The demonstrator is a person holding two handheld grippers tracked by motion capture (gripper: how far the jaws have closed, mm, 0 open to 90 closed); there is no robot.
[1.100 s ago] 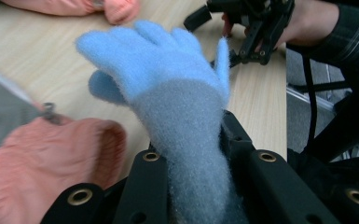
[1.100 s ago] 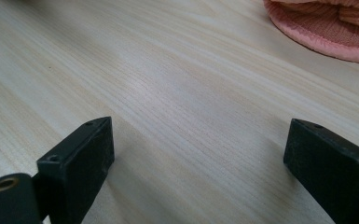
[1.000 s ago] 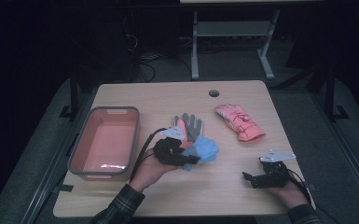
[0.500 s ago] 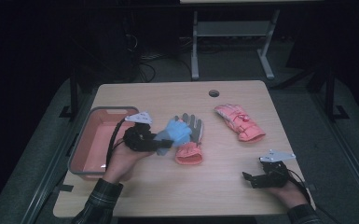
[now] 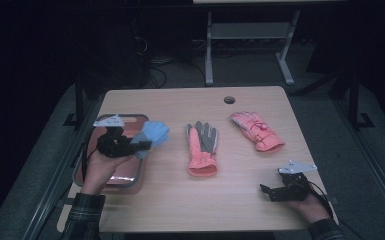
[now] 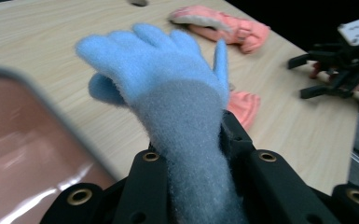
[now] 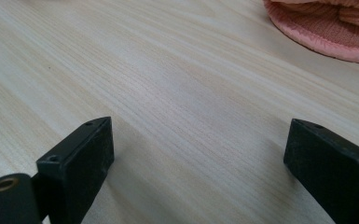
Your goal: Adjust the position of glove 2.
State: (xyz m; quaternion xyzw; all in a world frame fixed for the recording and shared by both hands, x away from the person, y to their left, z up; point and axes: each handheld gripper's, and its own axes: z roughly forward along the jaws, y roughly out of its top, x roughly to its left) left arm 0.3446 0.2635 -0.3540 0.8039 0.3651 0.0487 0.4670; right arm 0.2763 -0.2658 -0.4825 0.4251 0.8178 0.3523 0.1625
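My left gripper [image 5: 136, 146] is shut on the grey cuff of a fuzzy blue glove [image 5: 153, 134] and holds it just above the right rim of a pink tray [image 5: 130, 176]. In the left gripper view the blue glove [image 6: 168, 79] stands up between the jaws, fingers spread. An orange glove with a grey palm [image 5: 202, 147] lies flat at the table's middle. A pink glove [image 5: 257, 131] lies to its right. My right gripper [image 5: 266, 192] rests open on the table near the front right; in its own view the right gripper [image 7: 200, 154] has only bare wood between its jaws.
The wooden table [image 5: 180, 205] has a round cable hole [image 5: 229, 99] at the back. A pink knit cuff [image 7: 326, 28] lies ahead and to the right of the right jaws. A desk frame [image 5: 245, 45] stands on the dark floor beyond.
My left gripper has carried the blue glove leftward and a little up, from the table's middle to over the tray, uncovering the orange glove. The right gripper has stayed still.
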